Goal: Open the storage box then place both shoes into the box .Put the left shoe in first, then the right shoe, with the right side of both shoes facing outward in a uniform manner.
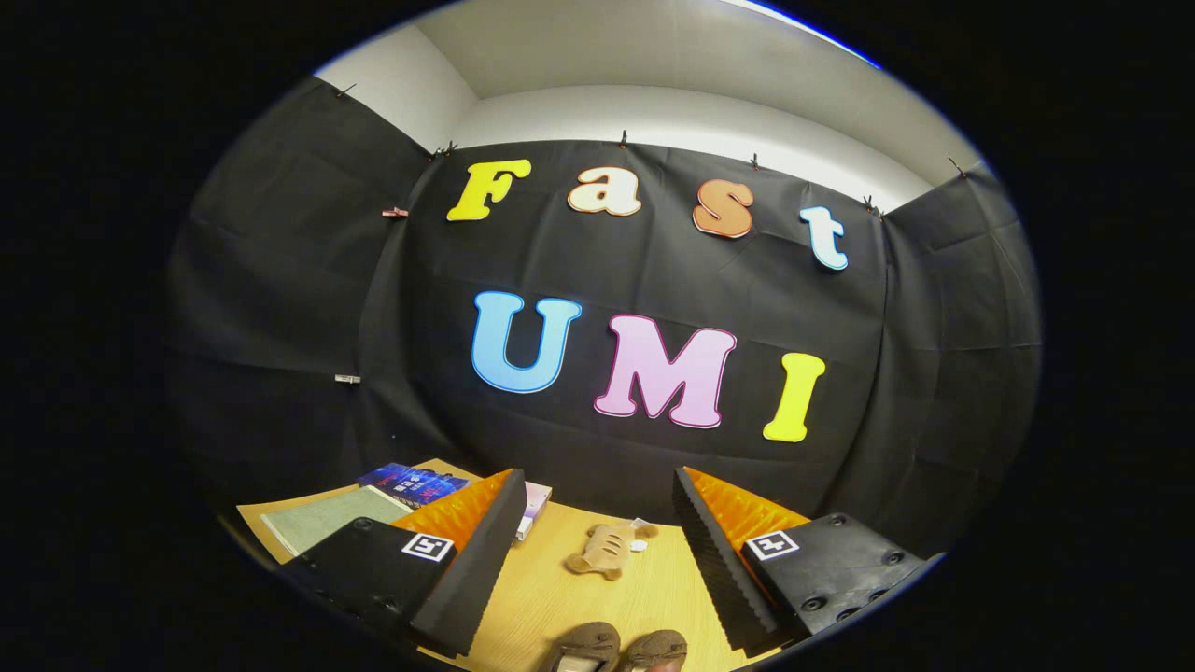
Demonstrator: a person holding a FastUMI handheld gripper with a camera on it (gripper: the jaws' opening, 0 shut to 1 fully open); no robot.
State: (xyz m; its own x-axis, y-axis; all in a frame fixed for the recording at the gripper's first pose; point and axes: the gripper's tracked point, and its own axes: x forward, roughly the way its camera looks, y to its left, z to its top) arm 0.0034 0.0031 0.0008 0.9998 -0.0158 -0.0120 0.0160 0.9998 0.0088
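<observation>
Held up and level in my hand, the gripper [597,551] has its fingers spread wide with nothing between them, both tips hanging in the air above the wooden table [551,597]. Between the fingers, at the near edge of what I can see, sit the two shoes [618,649], brown and side by side, touching or nearly so; the left one [586,646] and the right one [656,647] both show only their rounded ends toward the far wall, so their long axes seem to run near-to-far, though most of each shoe is cut off below my view and I cannot say for sure which end is toe or heel. Farther off, just ahead of the fingertips and still between them, a small tan plush toy [602,550] lies flat on the table, its long axis running from near left to far right, with a small pale bit [639,544] at its far right end. Off to the left, beyond my left finger, a green book [322,518] lies flat near the table's edge, a blue book [411,484] lies behind it, and a pale boxy object [534,507] peeks out past the fingertip, mostly hidden. Black cloth [280,308] hangs as the wall behind the table.
</observation>
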